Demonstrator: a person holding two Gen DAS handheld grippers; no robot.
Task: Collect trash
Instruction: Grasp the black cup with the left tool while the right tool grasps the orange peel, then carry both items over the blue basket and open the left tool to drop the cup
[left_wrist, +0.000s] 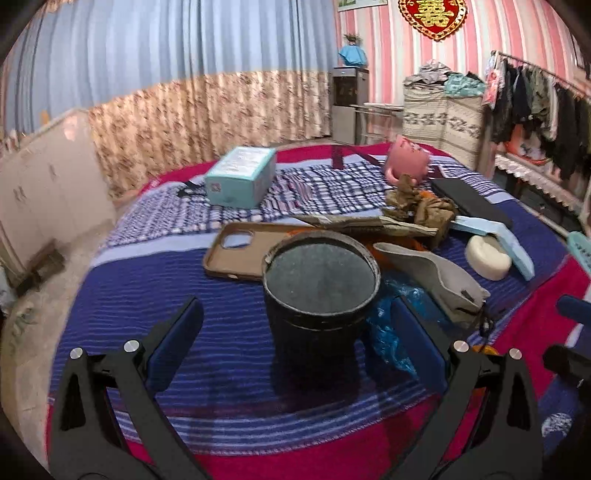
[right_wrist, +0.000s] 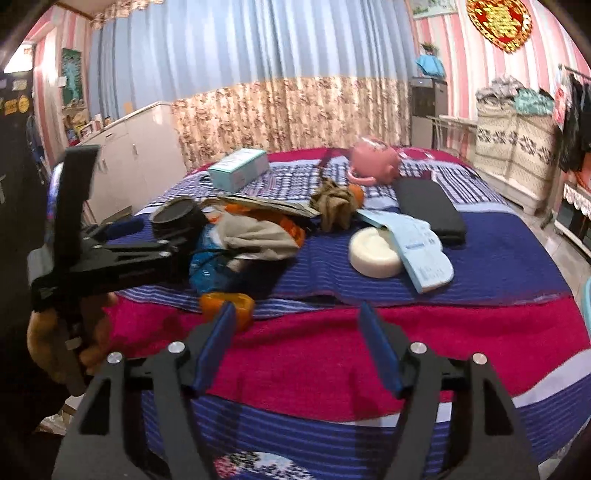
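Observation:
A black round container (left_wrist: 320, 284) stands upright on the striped blanket (left_wrist: 184, 354), just ahead of my left gripper (left_wrist: 295, 325), whose jaws are wide open on either side of it without touching. Behind it lie a brown phone case (left_wrist: 236, 254), a grey insole (left_wrist: 432, 273), crumpled blue plastic (left_wrist: 388, 332) and brown crumpled paper (left_wrist: 417, 203). In the right wrist view my right gripper (right_wrist: 299, 325) is open and empty above the red band of the blanket (right_wrist: 332, 347). An orange piece (right_wrist: 227, 304) lies by its left finger. The left gripper (right_wrist: 147, 251) sits by the black container (right_wrist: 177, 218).
On the bed lie a teal box (left_wrist: 240, 175), a pink toppled cup (left_wrist: 406, 160), a black flat case (left_wrist: 469, 195), a white round puck (right_wrist: 375, 256) and a light blue leaflet (right_wrist: 417, 247). A clothes rack (left_wrist: 535, 107) stands right, white cabinets (right_wrist: 129, 155) left.

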